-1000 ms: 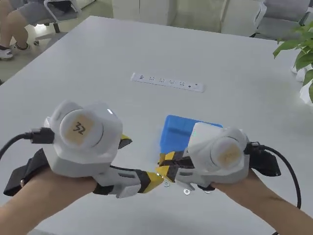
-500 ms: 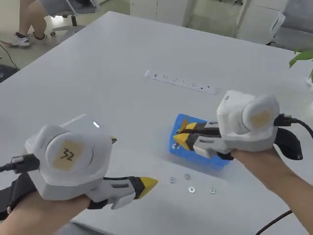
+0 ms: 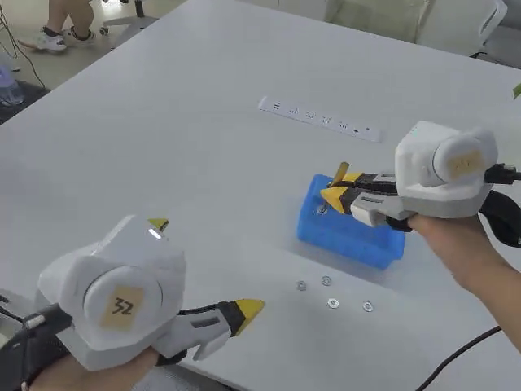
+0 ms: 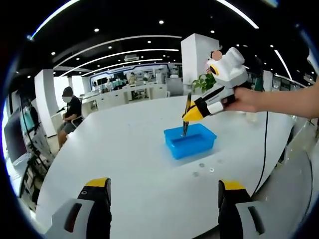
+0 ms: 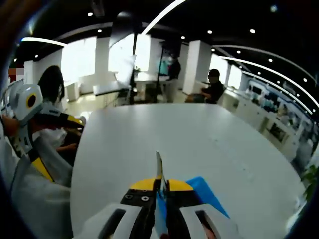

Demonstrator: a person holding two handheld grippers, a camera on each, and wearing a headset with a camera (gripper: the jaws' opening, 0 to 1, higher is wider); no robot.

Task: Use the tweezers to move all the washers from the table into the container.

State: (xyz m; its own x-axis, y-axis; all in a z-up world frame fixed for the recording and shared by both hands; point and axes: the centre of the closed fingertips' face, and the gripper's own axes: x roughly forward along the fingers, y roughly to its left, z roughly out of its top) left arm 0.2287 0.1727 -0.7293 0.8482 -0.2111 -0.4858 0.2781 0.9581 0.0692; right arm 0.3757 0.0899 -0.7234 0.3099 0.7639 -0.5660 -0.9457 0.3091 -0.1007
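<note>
four washers loose on the white table, just beside the near wall of the blue container; right gripper clamped on the tweezers, tips pointing down over the container, any washer between them too small to tell; left gripper wide open, empty, well apart.

Open-plan ofc: desk rows, strip lts, seated person

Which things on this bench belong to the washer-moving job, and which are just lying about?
Job: tweezers, held in the right hand-held gripper; four washers on the table; blue container.
Lying about: power strip.
</note>
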